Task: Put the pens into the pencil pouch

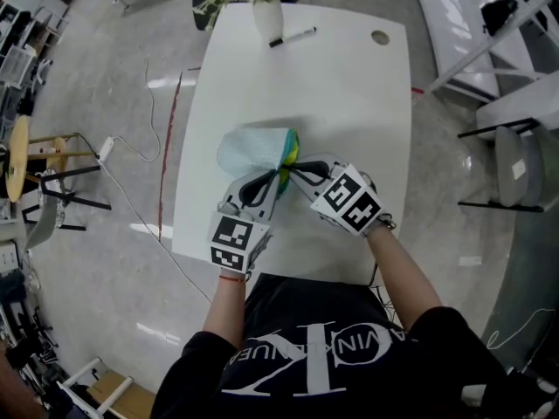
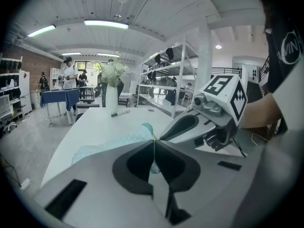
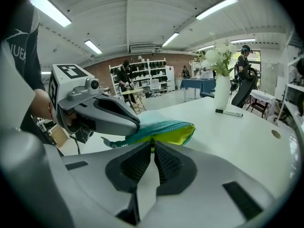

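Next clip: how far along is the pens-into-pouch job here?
Done: no pen visibly inside the pouch. In hand: left gripper and right gripper both pinch its mouth. Remaining: one pen lies by the vase at the table's far end.

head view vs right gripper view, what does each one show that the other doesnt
Only the head view: the whole white table from above, the person's forearms and the right gripper with its marker cube. Only the right gripper view: its jaws closed on the lower edge of the pencil pouch, plus people and shelves behind. Both: the pouch, the left gripper holding its upper edge, the black marker and the vase of white flowers.
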